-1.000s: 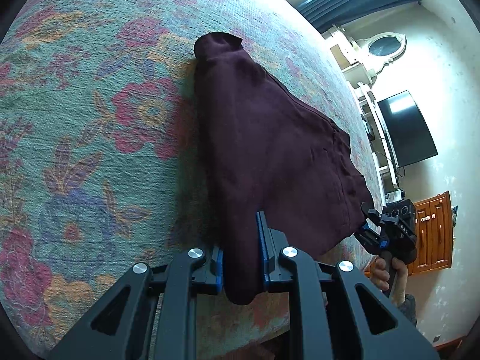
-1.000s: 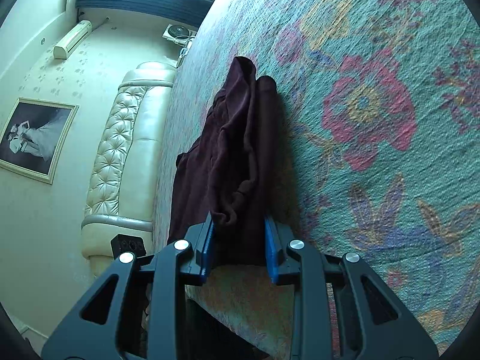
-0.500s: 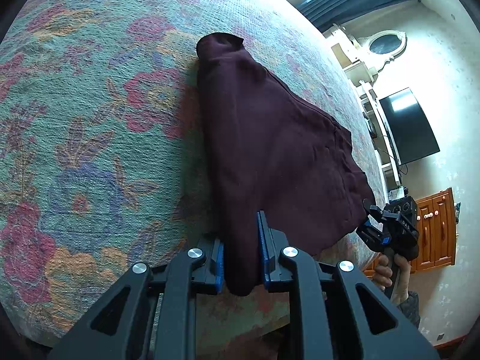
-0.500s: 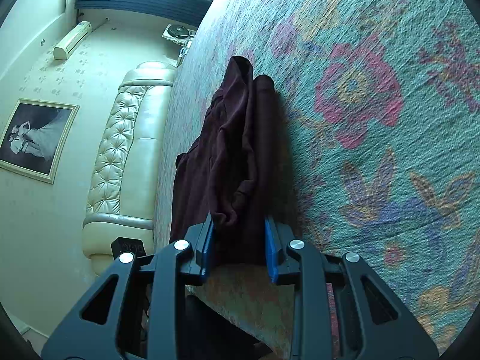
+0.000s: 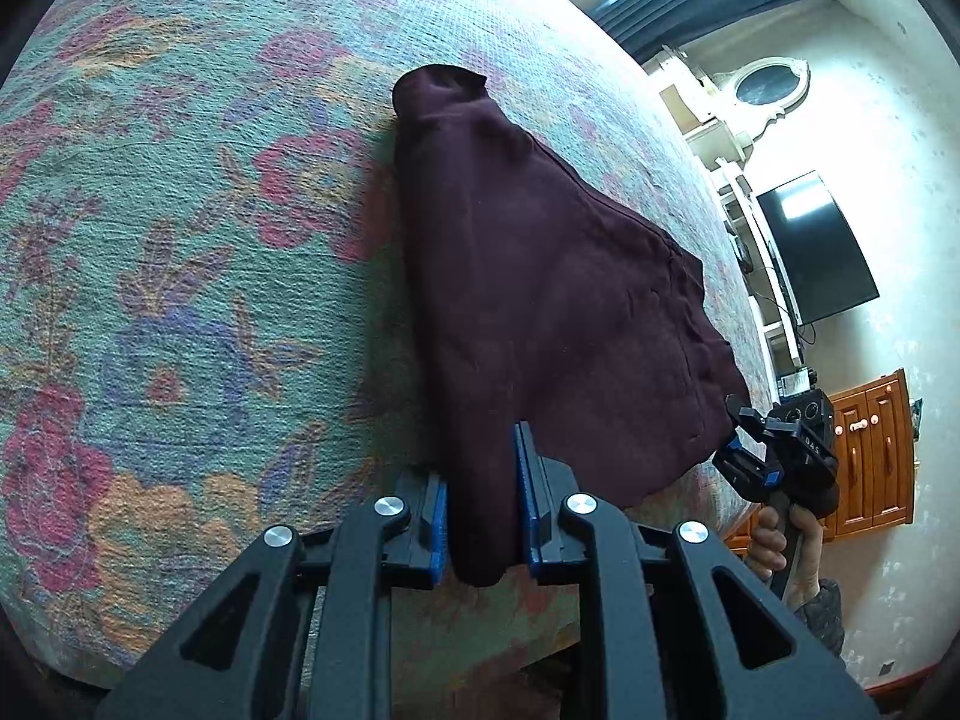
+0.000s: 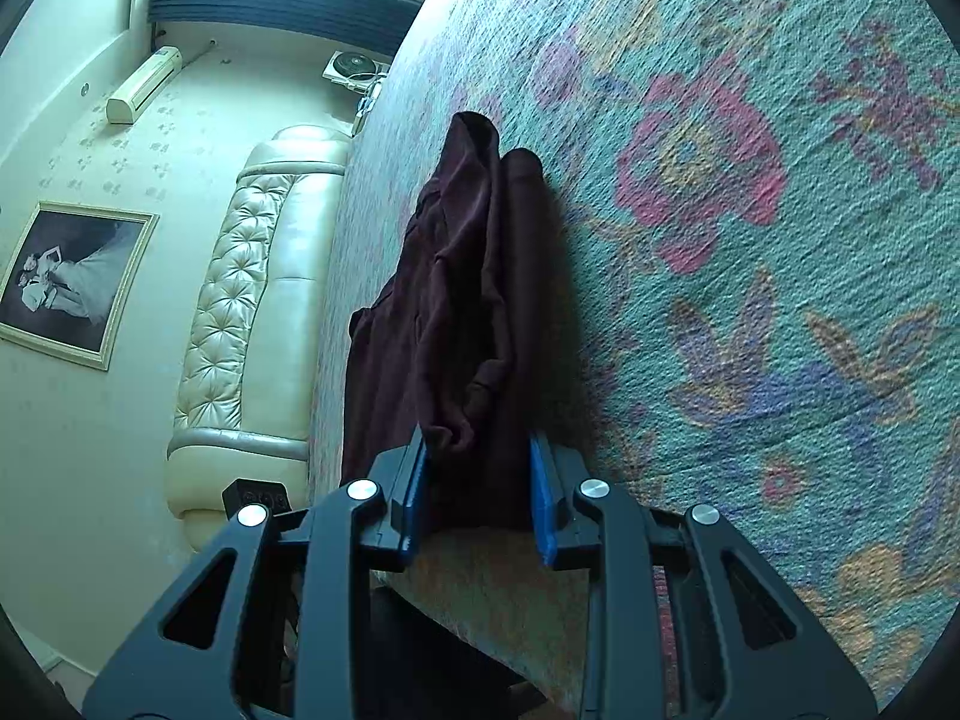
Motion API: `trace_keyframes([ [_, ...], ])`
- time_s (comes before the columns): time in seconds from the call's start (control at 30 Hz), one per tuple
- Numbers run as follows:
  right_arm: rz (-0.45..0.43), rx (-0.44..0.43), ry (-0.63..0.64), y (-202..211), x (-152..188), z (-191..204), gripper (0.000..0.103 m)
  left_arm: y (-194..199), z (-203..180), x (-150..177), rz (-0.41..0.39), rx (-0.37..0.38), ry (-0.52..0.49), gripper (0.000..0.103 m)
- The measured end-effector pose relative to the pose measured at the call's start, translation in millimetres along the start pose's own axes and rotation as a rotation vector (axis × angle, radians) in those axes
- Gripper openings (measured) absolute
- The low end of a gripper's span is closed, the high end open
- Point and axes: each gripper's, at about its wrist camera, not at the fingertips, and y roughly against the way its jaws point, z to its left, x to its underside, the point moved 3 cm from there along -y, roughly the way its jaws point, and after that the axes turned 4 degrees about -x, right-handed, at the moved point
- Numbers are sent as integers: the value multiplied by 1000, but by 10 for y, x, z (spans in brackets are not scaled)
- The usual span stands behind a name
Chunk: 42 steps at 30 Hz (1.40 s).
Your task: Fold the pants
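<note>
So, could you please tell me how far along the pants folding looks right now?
Done: the dark pants lie on the floral bedspread, seemingly doubled leg on leg. In hand: the left tool has fabric at one near end between its fingers, its jaws having just opened a little; the right tool grips the other end. Left: the crosswise fold, since the pants are at full length.

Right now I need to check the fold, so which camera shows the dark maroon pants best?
The left wrist view: the dark maroon pants spread broad across the floral bedspread, from the left gripper to the far folded end. The right wrist view shows them edge-on, bunched between the right gripper.
</note>
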Motion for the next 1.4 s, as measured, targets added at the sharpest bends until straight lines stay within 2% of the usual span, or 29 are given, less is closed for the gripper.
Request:
trace_keyframes([
  [0.03,0,7,-2,4,-1,-11,33,-3,6,-4,2,10,0,23],
  [0.07,-5,22,-6,17,7,-36,41,-14,16,-3,6,26,-3,27],
  [0.13,2,35,-6,52,15,-85,46,-30,34,21,17,38,-10,42],
  [0.17,7,31,-4,71,41,-100,50,-53,47,44,33,59,-5,57],
  [0.2,6,25,-6,90,57,-110,52,-63,57,66,38,84,8,64],
  [0.37,-26,4,-6,77,105,-111,65,-102,76,48,20,124,41,68],
  [0.4,-20,8,-2,39,105,-101,66,-107,78,28,20,127,48,65],
  [0.43,-11,15,7,-5,124,-64,59,-114,80,25,23,124,53,57],
  [0.47,6,21,9,-50,140,-65,48,-137,88,24,30,89,47,38],
  [0.5,12,8,-3,-74,153,-81,39,-150,104,34,35,82,47,33],
  [0.6,1,3,11,-23,171,-59,35,-83,104,53,17,98,48,21],
  [0.7,1,-4,15,67,203,-1,31,1,32,59,-2,72,17,20],
  [0.87,7,0,-6,242,283,-92,16,56,10,122,-4,47,0,20],
  [0.9,5,29,-13,281,283,-162,2,51,16,134,-6,43,-1,20],
  [1.0,-13,31,-46,360,270,-309,2,21,52,148,-5,37,-5,20],
  [1.03,-12,23,-45,349,270,-294,6,19,58,154,-4,39,-1,20],
  [1.1,-19,-12,-52,329,257,-247,22,19,76,146,2,47,4,21],
  [1.27,-79,-71,-70,358,176,-149,69,-10,105,107,19,60,24,25],
  [1.4,-121,-31,-56,405,66,-100,77,-33,104,92,25,68,32,27],
])
